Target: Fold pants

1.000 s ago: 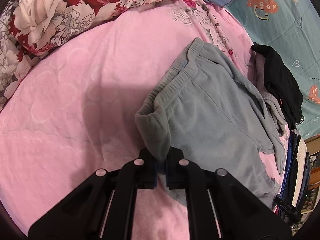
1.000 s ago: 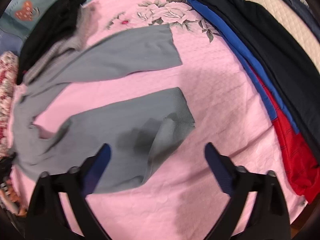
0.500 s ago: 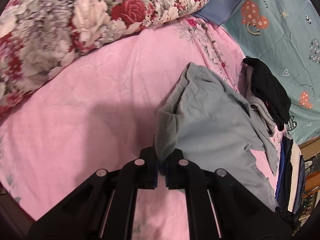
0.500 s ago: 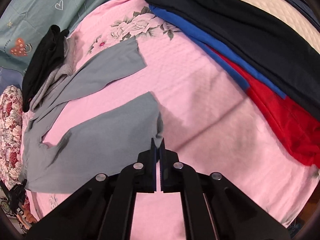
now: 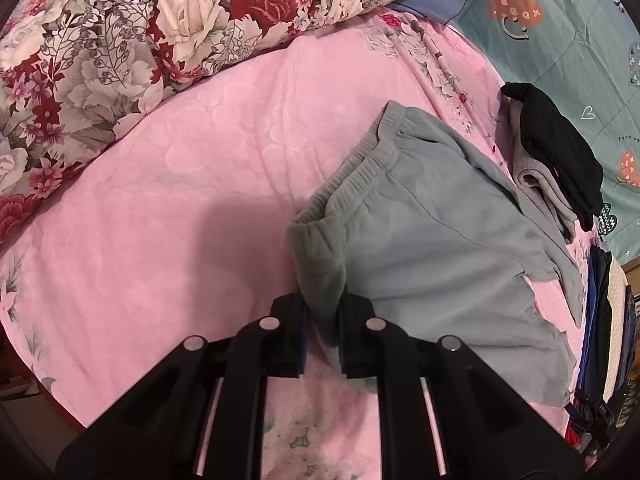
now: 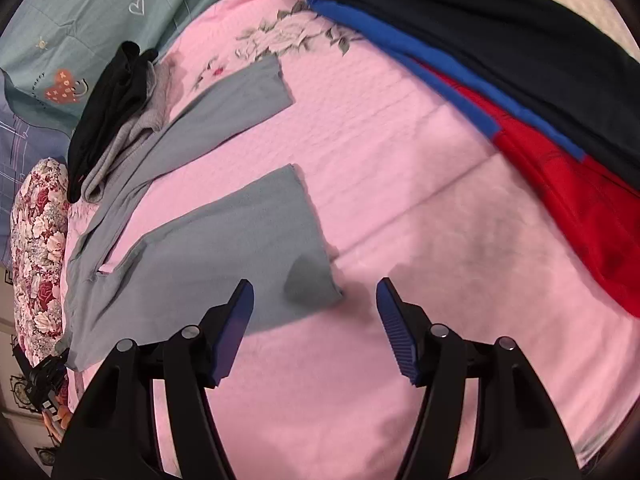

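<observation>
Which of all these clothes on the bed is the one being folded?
Look at the pink bedspread. Spread flat across its middle lie the grey-blue pants, legs apart, waistband pinched by the left gripper. Unlike the bunched black and grey garments beside them and the dark, blue and red clothes along the edge, they lie alone, unfolded.

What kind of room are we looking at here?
Most likely a bedroom: the grey pants lie on a pink bedspread, a floral quilt is bunched along its edge, and other clothes are laid out on the bed.
</observation>
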{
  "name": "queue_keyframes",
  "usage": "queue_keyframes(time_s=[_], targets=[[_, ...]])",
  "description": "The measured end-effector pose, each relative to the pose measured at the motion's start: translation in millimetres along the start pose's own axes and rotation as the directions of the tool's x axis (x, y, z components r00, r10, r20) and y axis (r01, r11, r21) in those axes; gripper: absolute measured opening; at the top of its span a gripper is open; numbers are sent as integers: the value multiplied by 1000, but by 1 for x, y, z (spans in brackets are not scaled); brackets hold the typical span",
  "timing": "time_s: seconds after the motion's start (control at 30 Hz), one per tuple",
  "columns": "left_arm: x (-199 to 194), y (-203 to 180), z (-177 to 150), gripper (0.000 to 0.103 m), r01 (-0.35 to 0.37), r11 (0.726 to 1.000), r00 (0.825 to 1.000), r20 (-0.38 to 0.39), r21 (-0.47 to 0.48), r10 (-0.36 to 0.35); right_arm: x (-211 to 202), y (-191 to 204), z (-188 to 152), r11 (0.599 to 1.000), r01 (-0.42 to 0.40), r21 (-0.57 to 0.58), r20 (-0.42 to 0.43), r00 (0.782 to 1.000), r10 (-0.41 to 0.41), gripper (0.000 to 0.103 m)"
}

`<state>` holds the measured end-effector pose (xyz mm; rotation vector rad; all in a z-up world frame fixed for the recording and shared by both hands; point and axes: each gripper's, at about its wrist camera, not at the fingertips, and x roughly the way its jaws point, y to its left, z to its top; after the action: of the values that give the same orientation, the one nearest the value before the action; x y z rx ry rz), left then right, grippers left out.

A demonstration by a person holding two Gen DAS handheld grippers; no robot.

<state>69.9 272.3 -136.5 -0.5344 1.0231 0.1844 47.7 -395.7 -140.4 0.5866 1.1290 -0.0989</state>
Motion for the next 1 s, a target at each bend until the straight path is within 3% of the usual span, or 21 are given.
queue_keyframes(time_s=[0.03,0.13,0.2,0.23,0.27,0.37,0.53,0.7,0.8,0.83,0.87,0.97,1.0], targets=[[0,1,0,11,2,1000,1000,-2,-4,-2,7,-1,3,999,-45,23,-33,998,46,68],[1,2,-1,11,1,1000,1000,-6,-5,-1,16,17,4,999,-32,-15,-58,998,31,65],[3,1,-1,11,-2,1000,1000,-11,-5,2,21,33,-1,997,19,-79,-56,998,-24,40],[4,1,-1,11,-1,1000,1000,-12,-6,1,24,42,-3,990,70,-120,-46,996,-76,8],[3,1,-1,9,3,1000,1000,-11,-9,-3,27,44,-4,988,78,-134,-47,995,-85,4],[-10,5,0,7,30,999,999,24,-20,-30,18,42,-5,991,72,-109,2,997,-72,4],[-28,3,-4,6,75,997,997,34,-12,-75,-43,42,1,994,44,-97,111,993,-34,4],[-7,-1,-13,9,21,999,999,-32,25,-20,-48,25,-14,991,96,-93,74,993,-90,4],[-4,-4,-17,33,-18,998,998,-51,62,21,-15,15,-27,984,146,-102,-32,988,-150,11],[-11,-6,-17,62,-32,996,999,-35,82,35,-4,12,-29,980,169,-101,-63,982,-176,13],[-24,-9,-17,79,-46,994,999,8,100,45,-8,14,-30,978,179,-111,-44,982,-185,27],[-56,-19,-7,80,-59,990,994,102,129,46,-39,30,-17,967,204,-155,54,979,-198,51],[-61,-25,0,80,-38,989,994,109,140,23,-48,37,-11,965,197,-175,89,979,-184,54]])
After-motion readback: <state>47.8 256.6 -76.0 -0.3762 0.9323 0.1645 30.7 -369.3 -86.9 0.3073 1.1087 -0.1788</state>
